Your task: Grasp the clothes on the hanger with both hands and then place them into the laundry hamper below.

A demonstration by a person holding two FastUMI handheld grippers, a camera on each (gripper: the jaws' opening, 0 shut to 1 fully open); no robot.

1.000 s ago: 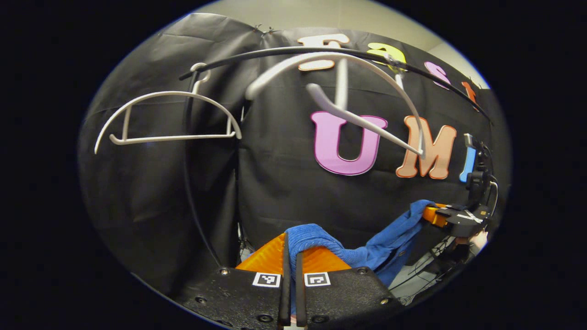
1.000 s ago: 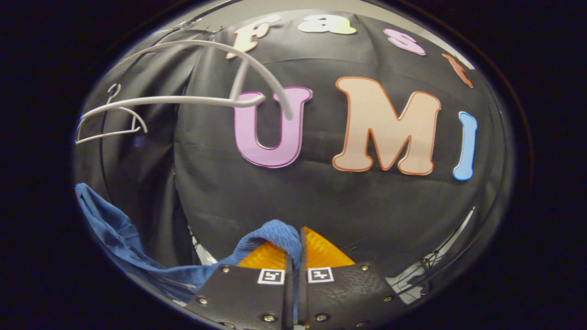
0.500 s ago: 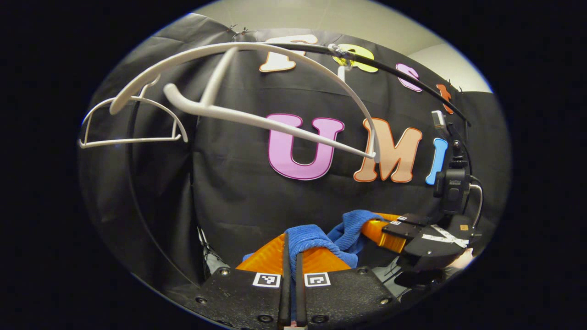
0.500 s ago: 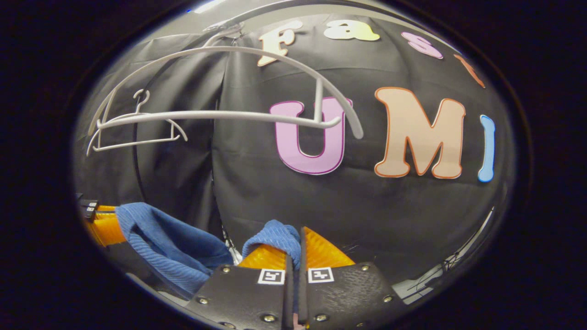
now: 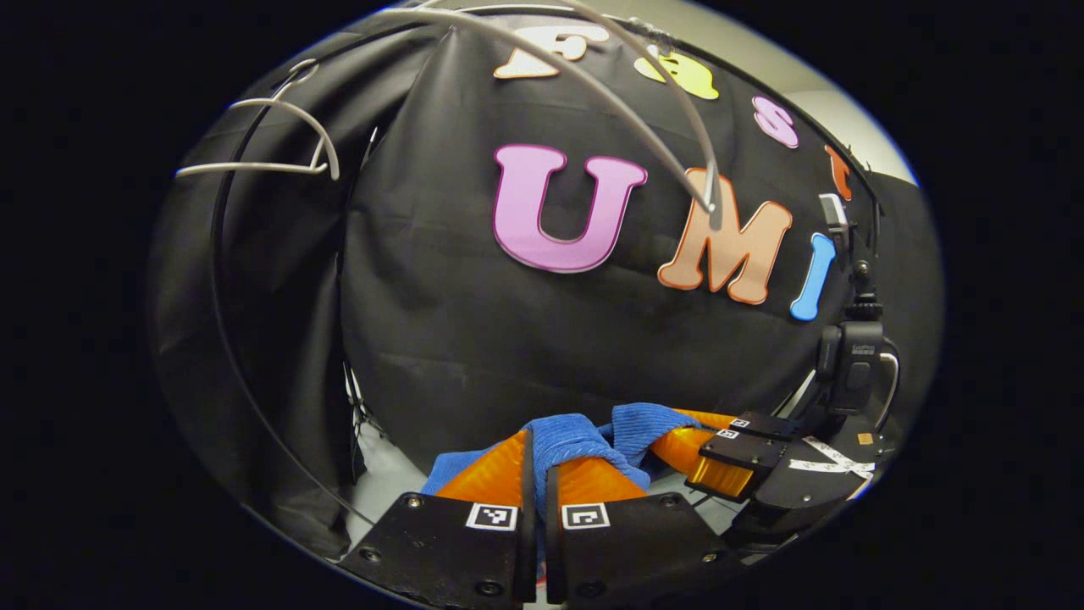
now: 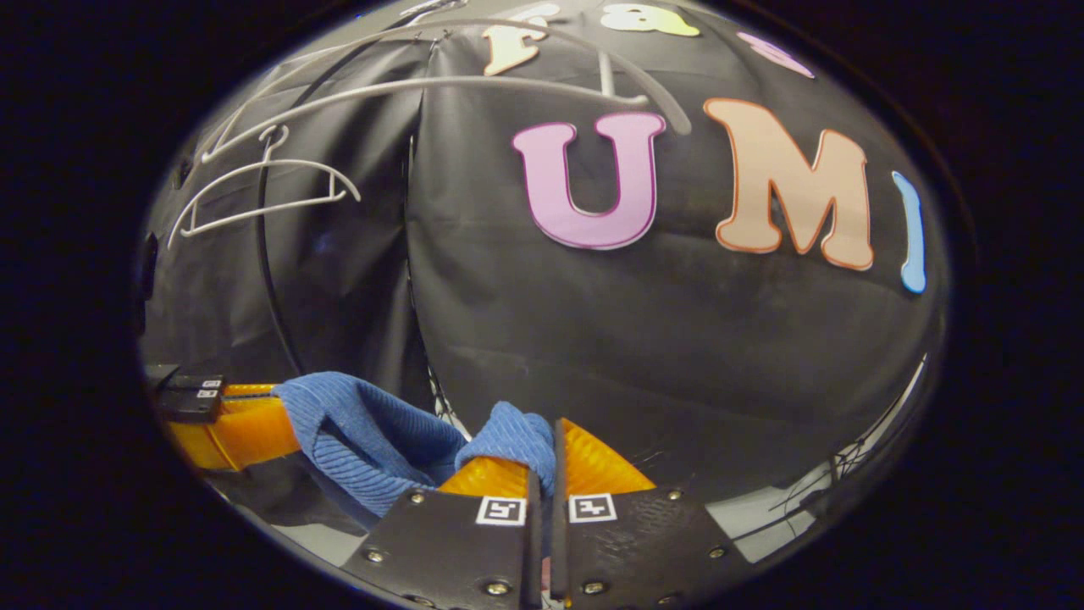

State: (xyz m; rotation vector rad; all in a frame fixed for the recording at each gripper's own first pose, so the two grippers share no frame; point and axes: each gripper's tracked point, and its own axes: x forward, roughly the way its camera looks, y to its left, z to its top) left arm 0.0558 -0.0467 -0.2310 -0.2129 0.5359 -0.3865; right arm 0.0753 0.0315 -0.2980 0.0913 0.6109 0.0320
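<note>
At the bottom of the left gripper view, my left gripper [image 5: 535, 457] has its jaws closed nearly together on a fold of the blue garment [image 5: 584, 440], which bunches up over the fingertips and spills toward 3 o'clock. There, at about 4 o'clock, the right gripper [image 5: 677, 440] comes in from the side, its fingers reaching into the same blue cloth, with a small camera mounted upright above its body. The two grippers sit close beside each other, the cloth gathered short between them.

In the right gripper view, my right gripper [image 6: 542, 462] is likewise pinched almost fully closed, a lump of the blue garment [image 6: 508, 436] caught between its fingers at 6 o'clock. From there the cloth runs toward 8 o'clock in a ribbed, drooping fold [image 6: 364, 424] and ends at the left gripper [image 6: 279, 419], whose fingers lie roughly level.

Up at 12 o'clock in the left gripper view I see a bare white hanger [image 5: 627, 110] curving across the booth's dark wall, and a second white hanger [image 5: 279, 144] at 10 o'clock. Both show in the right gripper view too, the big hanger [image 6: 474, 83] at 12 o'clock and the small one [image 6: 262, 191] at 10 o'clock. The garment is clear of both hangers, well below them, held only by my two grippers. I cannot see the hamper.
</note>
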